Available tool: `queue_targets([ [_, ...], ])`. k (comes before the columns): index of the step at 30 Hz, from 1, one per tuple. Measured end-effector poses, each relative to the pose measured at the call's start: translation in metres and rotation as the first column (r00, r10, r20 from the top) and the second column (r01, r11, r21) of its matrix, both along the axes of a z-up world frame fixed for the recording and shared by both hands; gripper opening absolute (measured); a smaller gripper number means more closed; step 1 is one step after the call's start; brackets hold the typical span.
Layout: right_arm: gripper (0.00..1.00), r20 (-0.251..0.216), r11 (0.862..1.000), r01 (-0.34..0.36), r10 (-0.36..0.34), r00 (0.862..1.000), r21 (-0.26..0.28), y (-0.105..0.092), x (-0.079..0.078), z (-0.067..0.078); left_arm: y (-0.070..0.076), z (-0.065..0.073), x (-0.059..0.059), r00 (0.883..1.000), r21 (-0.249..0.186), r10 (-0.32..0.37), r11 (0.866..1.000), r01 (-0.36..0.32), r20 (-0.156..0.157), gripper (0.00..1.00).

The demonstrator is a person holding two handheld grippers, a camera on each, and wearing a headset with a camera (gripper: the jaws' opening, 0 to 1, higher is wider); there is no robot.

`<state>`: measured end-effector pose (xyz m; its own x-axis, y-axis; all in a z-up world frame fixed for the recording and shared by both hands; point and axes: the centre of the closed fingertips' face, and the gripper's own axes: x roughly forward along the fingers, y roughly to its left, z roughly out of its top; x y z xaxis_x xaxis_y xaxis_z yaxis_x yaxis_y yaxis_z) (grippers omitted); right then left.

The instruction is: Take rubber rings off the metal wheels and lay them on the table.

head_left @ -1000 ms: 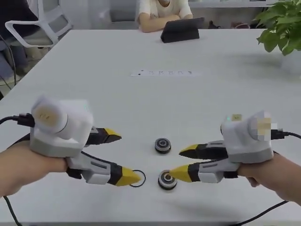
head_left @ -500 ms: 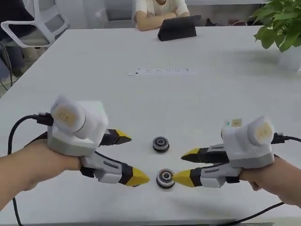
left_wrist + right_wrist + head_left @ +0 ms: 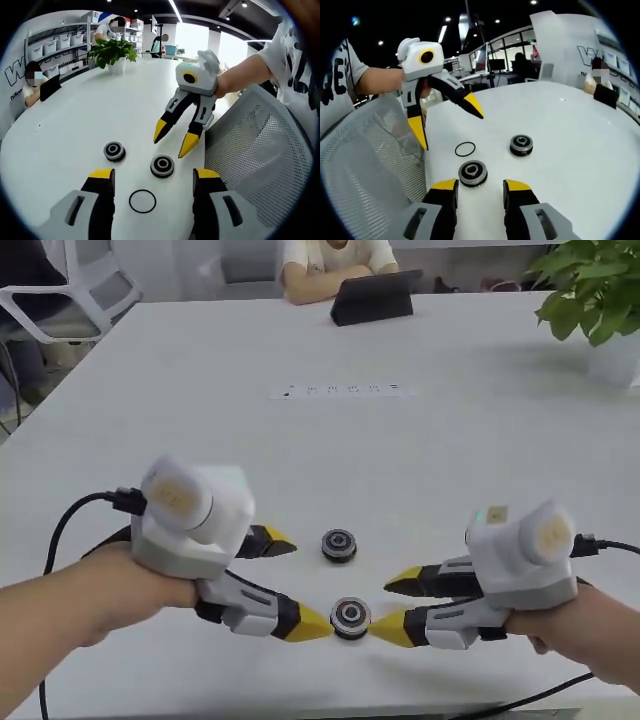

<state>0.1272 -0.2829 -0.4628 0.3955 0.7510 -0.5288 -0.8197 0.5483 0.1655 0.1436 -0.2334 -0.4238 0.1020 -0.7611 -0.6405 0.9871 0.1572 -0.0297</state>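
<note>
Two small metal wheels with black rims lie on the white table (image 3: 420, 440). The near wheel (image 3: 351, 615) (image 3: 162, 166) (image 3: 473, 173) sits between the lower fingertips of both grippers. The far wheel (image 3: 339, 545) (image 3: 114, 151) (image 3: 521, 144) lies a little behind it. A loose black rubber ring (image 3: 142, 201) (image 3: 465, 148) lies flat on the table under my left gripper. My left gripper (image 3: 297, 583) (image 3: 154, 173) (image 3: 450, 130) is open, its lower tip just left of the near wheel. My right gripper (image 3: 385, 605) (image 3: 481, 185) (image 3: 172, 137) is open too, its lower tip just right of that wheel.
A white power strip (image 3: 340, 392) lies mid-table. At the far end a person sits behind a black tablet (image 3: 372, 298). A potted plant (image 3: 590, 290) stands at the far right and an office chair (image 3: 60, 300) at the far left. A mesh chair back (image 3: 250, 150) is near the table's front edge.
Both grippers have closed in on the near wheel from either side. My left gripper moved right and now covers the loose ring in the head view. The head camera also tilted.
</note>
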Motion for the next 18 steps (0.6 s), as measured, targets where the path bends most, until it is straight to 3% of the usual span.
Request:
queue_targets([
  [18,0.25,0.008,1.000,-0.021,0.021,1.000,-0.012,0.006,-0.003,-0.013,-0.016,-0.013,-0.007,0.999,0.005,-0.024,1.000,0.025,-0.027,0.49],
])
